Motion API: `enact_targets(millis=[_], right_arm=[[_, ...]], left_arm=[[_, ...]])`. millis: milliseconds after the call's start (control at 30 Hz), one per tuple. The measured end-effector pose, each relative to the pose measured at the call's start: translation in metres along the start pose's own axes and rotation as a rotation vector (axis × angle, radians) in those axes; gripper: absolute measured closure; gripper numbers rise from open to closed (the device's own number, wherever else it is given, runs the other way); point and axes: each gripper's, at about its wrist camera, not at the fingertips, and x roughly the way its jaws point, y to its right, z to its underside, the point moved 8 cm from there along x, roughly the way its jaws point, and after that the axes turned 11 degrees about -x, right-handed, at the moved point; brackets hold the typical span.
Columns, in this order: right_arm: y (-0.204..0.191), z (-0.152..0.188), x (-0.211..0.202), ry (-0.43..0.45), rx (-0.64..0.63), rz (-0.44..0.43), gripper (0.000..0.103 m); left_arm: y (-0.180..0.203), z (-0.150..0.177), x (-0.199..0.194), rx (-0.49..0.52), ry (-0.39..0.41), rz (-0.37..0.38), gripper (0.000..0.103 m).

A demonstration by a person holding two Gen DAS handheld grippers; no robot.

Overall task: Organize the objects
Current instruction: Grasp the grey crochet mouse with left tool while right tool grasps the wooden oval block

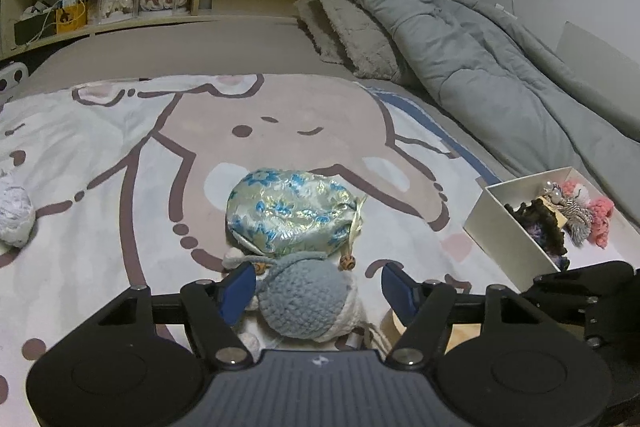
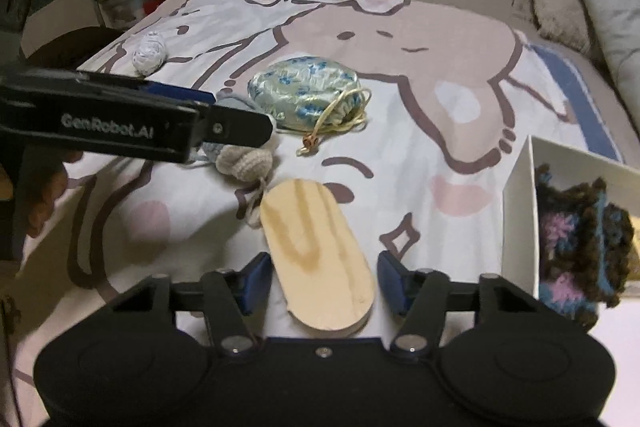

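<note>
sorting small items on a printed bed cover

covering most of both frames, the cartoon-print bed cover (image 1: pixel 120 147) carries every item. a grey duvet (image 1: pixel 480 67) lies along the upper right of the left wrist view. a white box (image 1: pixel 516 227) sits at right of that view, holding crocheted pieces. at centre lies a blue-floral brocade pouch (image 1: pixel 292 211), its cord trailing to the right. just below it, the blue-grey crochet toy (image 1: pixel 300 303) sits between the fingers of the left gripper (image 1: pixel 318 287); the left pad touches it, the right pad stands clear, so the fingers are released. in the right wrist view, the oval wooden board (image 2: pixel 320 251) lies at lower centre between the fingers of the right gripper (image 2: pixel 324 283), apparently untouched; fingers released. a white yarn ball (image 2: pixel 150 53) rests at upper left.
</note>
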Motion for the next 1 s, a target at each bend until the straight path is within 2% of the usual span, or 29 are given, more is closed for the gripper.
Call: enact_targets(millis=[100,300,433,667,767,867,1000], right_arm=[[-0.005,0.001,-0.005,-0.031,0.009,-0.047,0.057],[-0.026,0.003,-0.014,-0.065,0.019,-0.169,0.057],[-0.028,0.002,-0.006,-0.051,0.033,-0.151,0.056],[-0.028,-0.001,-0.002,-0.001,0.054,-0.136,0.054],[-0.027,-0.002,-0.004,-0.006,0.061,-0.146,0.057],[-0.024,-0.001,-0.009,-0.018,0.076,-0.145,0.057],[-0.02,0.0,-0.016,-0.02,0.08,-0.124,0.057]], left_arm=[[0.0,0.0,0.001,-0.008,0.005,0.007,0.033],[0.001,0.004,0.006,0.022,-0.012,-0.03,0.033],[-0.002,0.007,0.009,0.005,-0.022,-0.054,0.033],[-0.002,0.011,0.011,0.034,-0.059,-0.092,0.034],[-0.003,0.011,0.008,0.029,-0.076,-0.099,0.039],[-0.006,0.012,0.006,-0.012,-0.095,-0.09,0.041],[-0.003,0.013,0.005,-0.005,-0.09,-0.107,0.043]])
